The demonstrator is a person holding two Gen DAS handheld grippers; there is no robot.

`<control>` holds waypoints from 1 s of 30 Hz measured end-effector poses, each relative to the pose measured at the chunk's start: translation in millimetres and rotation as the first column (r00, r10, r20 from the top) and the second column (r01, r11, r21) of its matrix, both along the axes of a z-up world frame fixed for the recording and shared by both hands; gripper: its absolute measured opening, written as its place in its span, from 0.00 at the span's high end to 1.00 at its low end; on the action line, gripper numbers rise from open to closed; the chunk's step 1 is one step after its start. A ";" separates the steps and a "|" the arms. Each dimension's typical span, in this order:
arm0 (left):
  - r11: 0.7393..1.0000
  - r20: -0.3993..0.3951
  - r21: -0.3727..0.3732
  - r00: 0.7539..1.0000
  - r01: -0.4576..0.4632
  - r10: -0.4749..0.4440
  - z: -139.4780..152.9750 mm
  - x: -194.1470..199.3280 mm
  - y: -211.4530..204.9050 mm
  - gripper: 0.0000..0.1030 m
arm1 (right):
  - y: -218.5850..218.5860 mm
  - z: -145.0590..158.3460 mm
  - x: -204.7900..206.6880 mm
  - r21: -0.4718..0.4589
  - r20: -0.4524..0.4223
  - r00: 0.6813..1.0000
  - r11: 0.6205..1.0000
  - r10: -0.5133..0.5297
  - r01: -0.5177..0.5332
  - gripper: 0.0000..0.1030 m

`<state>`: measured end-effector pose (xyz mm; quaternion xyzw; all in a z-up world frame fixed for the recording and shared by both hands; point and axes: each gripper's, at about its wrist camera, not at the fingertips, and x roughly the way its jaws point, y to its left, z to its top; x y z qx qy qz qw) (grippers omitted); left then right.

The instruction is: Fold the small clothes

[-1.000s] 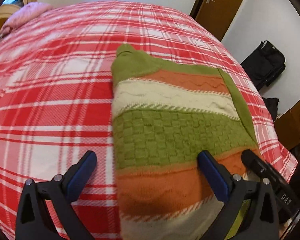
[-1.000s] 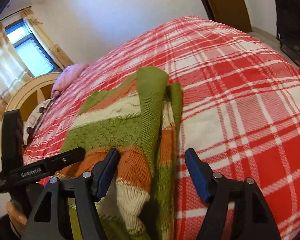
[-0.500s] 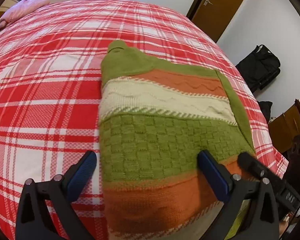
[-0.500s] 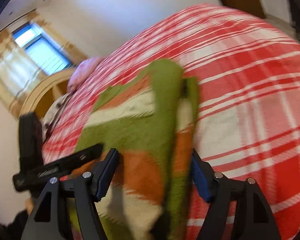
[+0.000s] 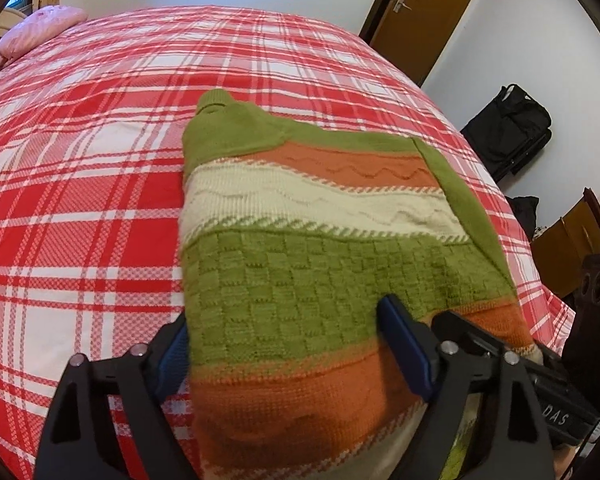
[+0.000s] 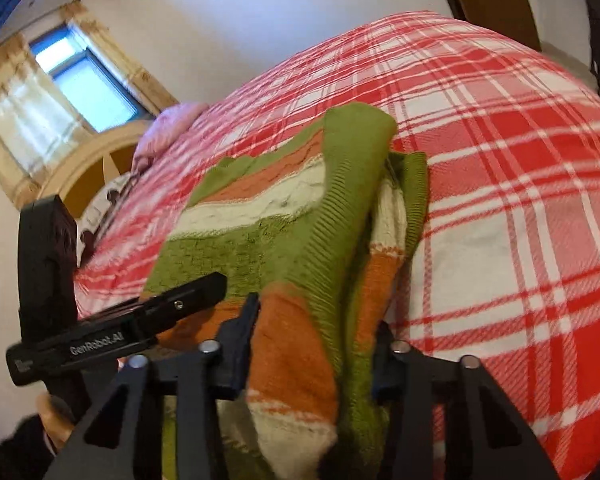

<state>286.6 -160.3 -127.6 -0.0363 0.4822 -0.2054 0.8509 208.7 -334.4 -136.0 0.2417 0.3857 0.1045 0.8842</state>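
A green, orange and cream striped knitted sweater (image 5: 320, 248) lies on the red plaid bedspread (image 5: 80, 160), its near hem between both closing grippers: left gripper (image 5: 284, 352) wide, right gripper (image 6: 312, 344) narrowed onto the folded edge.

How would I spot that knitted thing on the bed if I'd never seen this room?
Find the big bed with the red and white checked cover. Near its closest edge lies a small knitted sweater, partly folded. It is the only striped thing there, in bands of green, orange and cream, unlike the plain pink pillow at the far end.
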 end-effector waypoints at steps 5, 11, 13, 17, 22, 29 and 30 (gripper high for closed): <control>0.998 0.084 0.068 0.996 0.011 -0.017 16.0 -12.7 -7.7 0.52 | 19.7 19.2 -14.1 -0.088 0.059 0.997 0.995 -0.052 0.057 0.67; 0.993 0.124 0.116 0.992 0.008 -0.022 29.9 -26.7 -14.2 0.62 | 37.1 44.8 -45.9 -0.160 0.162 0.985 0.983 -0.062 0.089 0.68; 0.993 0.131 0.121 0.991 0.011 -0.026 31.8 -31.5 -16.8 0.63 | 37.7 52.0 -56.0 -0.185 0.187 0.980 0.977 -0.074 0.110 0.68; 0.990 0.168 0.137 0.984 0.035 -0.058 41.8 -45.5 -32.2 0.63 | 25.1 65.1 -77.5 -0.199 0.233 0.966 0.967 -0.110 0.158 0.68; 0.987 0.219 0.129 0.968 0.095 -0.122 58.9 -58.4 -62.2 0.63 | -2.5 82.9 -106.5 -0.215 0.293 0.939 0.944 -0.181 0.250 0.69; 0.965 0.294 0.151 0.922 0.215 -0.252 75.4 -74.6 -128.9 0.63 | -57.2 85.7 -140.9 -0.189 0.335 0.881 0.893 -0.333 0.409 0.69; 0.961 0.299 0.151 0.916 0.233 -0.269 75.0 -75.9 -140.3 0.63 | -65.3 84.7 -144.6 -0.191 0.337 0.872 0.881 -0.356 0.434 0.68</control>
